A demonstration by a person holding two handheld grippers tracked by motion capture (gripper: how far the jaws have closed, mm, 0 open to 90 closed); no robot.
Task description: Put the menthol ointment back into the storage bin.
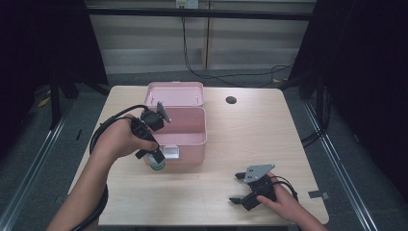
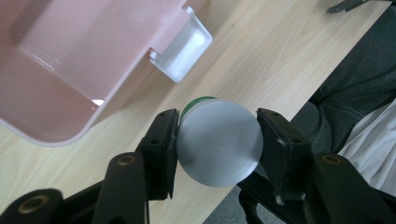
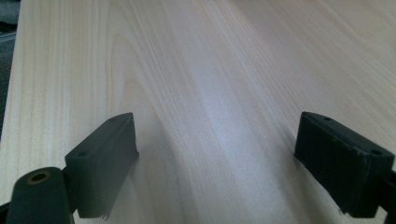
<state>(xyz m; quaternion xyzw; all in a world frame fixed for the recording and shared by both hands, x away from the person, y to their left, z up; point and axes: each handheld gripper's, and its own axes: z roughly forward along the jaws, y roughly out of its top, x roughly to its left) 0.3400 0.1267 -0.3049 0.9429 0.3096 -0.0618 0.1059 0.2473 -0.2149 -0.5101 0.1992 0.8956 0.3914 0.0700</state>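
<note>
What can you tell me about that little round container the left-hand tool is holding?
The container is a small round jar with a pale grey-white face turned toward the camera in the left gripper view and a green band just visible behind it; it looks like plastic. The left gripper clamps it from two sides, a black pad pressed to each. In the high view it hangs at the front left corner of the open pink box, above the wooden table. Whether it stands off the tabletop cannot be told.

My left gripper (image 1: 155, 155) points down from a raised, bent wrist with its jaws clamped tight, while my right gripper (image 1: 239, 188) rests low, jaws spread wide.
</note>
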